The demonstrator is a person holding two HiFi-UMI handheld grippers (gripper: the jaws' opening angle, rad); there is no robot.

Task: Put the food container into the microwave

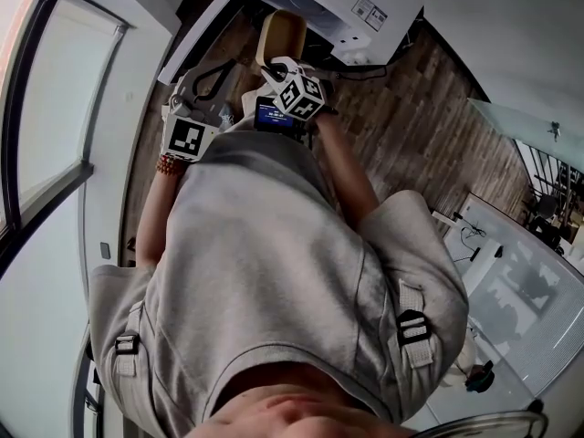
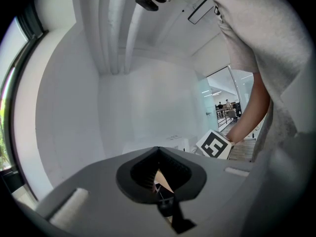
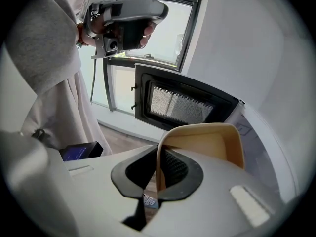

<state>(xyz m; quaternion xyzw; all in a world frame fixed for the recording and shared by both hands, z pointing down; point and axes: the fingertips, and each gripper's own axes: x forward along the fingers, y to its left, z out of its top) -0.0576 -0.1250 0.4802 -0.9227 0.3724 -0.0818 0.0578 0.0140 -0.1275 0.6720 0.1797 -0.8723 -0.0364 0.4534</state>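
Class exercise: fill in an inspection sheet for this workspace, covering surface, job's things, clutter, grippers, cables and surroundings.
Surface: wooden floor.
Job's things: white microwave, door open; tan container outside it, held up before the opening.
Clutter: small dark screen, lit blue.
Grippers: right hand-held gripper shut on the container's wall; left hand-held gripper holds nothing, jaw gap unclear.
Cables: dark cable on the floor by the microwave.
Surroundings: tall window, white walls, person in a grey shirt.
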